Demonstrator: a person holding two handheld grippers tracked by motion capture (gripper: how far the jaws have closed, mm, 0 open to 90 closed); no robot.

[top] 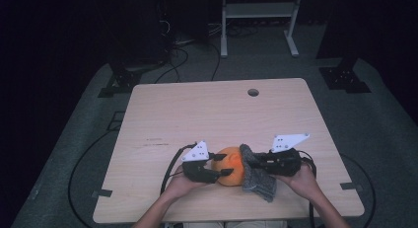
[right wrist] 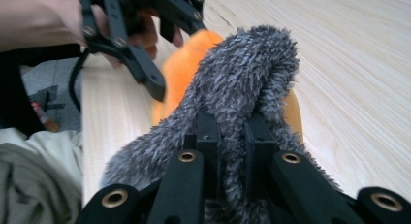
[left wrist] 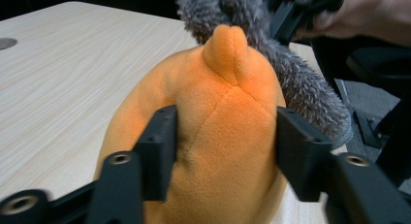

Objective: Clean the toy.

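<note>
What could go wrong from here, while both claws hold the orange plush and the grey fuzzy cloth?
1. The left claw squeezes the soft orange plush at its sides; the plush may slip out if the cloth is pulled.
2. The right claw pinches only a fold of the grey cloth; the fluffy pile may slide from the jaws.
3. The plush sits near the table front edge, so a strong pull might send it off.

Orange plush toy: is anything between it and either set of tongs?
Nothing visible does. The left tongs already squeeze the orange plush toy from both sides, and the right tongs pinch the grey fuzzy cloth that lies against it.
</note>
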